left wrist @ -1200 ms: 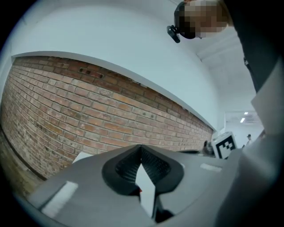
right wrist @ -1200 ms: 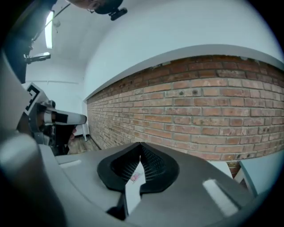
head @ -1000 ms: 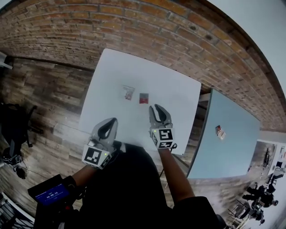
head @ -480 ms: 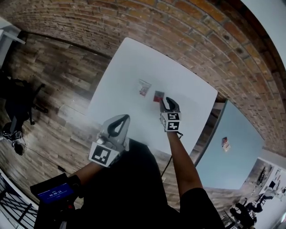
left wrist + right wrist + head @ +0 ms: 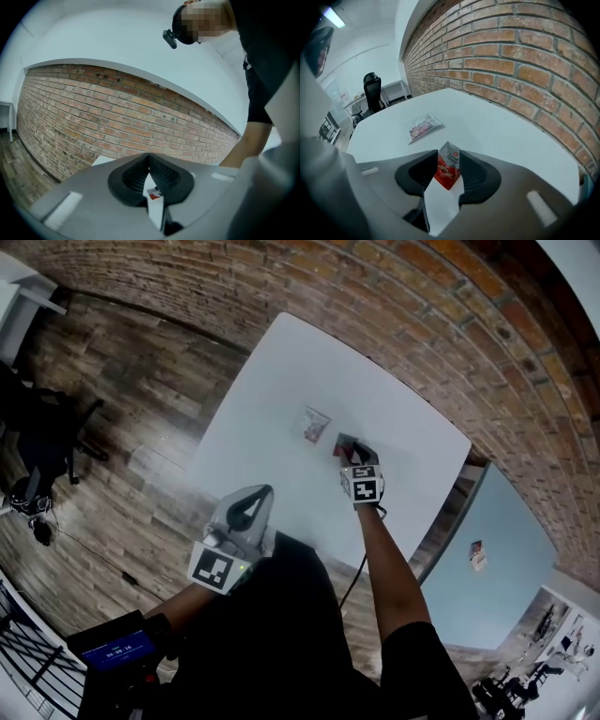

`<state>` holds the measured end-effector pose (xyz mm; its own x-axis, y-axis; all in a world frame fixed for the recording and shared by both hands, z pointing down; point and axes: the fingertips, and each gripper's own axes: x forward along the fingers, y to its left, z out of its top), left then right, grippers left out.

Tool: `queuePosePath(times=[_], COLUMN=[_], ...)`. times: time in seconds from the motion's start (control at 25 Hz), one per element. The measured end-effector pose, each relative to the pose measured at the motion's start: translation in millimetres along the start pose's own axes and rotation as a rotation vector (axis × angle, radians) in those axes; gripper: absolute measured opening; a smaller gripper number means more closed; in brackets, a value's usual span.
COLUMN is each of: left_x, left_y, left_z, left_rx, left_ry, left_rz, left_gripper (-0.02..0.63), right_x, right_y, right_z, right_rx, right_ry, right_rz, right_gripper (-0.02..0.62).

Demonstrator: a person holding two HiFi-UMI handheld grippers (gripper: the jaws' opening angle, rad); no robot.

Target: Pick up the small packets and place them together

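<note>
- Nothing is gathered yet: no packet has left the worktop [image 5: 281, 381], and neither pair of tongs holds one.
- The red packet [image 5: 448, 168] lies flat near the middle of the worktop. The clear packet [image 5: 423, 125] lies near it on the side away from the right hand, with bare surface between the two.
- The right tongs [image 5: 448, 153] point steeply down over the red packet. Their jaws have just been opening and now stand wide apart. The red packet sits in the gap, but the pads do not press on it, so this is a reach and not yet a grasp.
- The left tongs [image 5: 149, 161] are clenched on nothing. They are held close to the person's body at the near edge of the worktop, well apart from both packets.
- A third small packet [image 5: 478, 555] lies on a separate blue table [image 5: 511, 549] to the right. Whether it belongs to the job cannot be told.
- Judging from this, the task is at its first pick. Still to do: close on the red packet, lift it, and set it down against the clear packet.
</note>
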<state>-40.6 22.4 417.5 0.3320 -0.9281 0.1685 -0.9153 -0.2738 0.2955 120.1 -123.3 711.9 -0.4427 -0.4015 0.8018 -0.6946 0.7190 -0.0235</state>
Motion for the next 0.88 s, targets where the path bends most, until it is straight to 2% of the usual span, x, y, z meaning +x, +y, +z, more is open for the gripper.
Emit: queuePosePath(times=[0.12,0.24,0.44,0.52,0.76,0.88], left_x=[-1,0,4,5,1,-3], left_y=[8,11,13,12,17,19], left_z=[-4,-6,-2,-2,-2,-3], left_rx=[-0.01,-0.019,-0.013,0.001,-0.003,0.0], left_ry=[0.015,0.024,0.017,0.015,0.027,0.029], left_rz=[0.018,0.025,0.021,0.015,0.022,0.028], left_gripper=[0.0,0.0,0.0,0.0,0.0,0.0], right_x=[11,15,16,15,12,3], right_y=[7,6,-1,-3,-1,-3], right_z=[0,-3,-9,-10,-8,-2], right_rx=[-0.022,0.004,0.184,0.222,0.219,0.204], right_ry=[0.03,0.041,0.034,0.027,0.021,-0.027], right_rz=[0.016,0.004,-0.068,-0.098,-0.113,-0.11], right_gripper=[0.149,0.15,0.15,0.15,0.15,0.173])
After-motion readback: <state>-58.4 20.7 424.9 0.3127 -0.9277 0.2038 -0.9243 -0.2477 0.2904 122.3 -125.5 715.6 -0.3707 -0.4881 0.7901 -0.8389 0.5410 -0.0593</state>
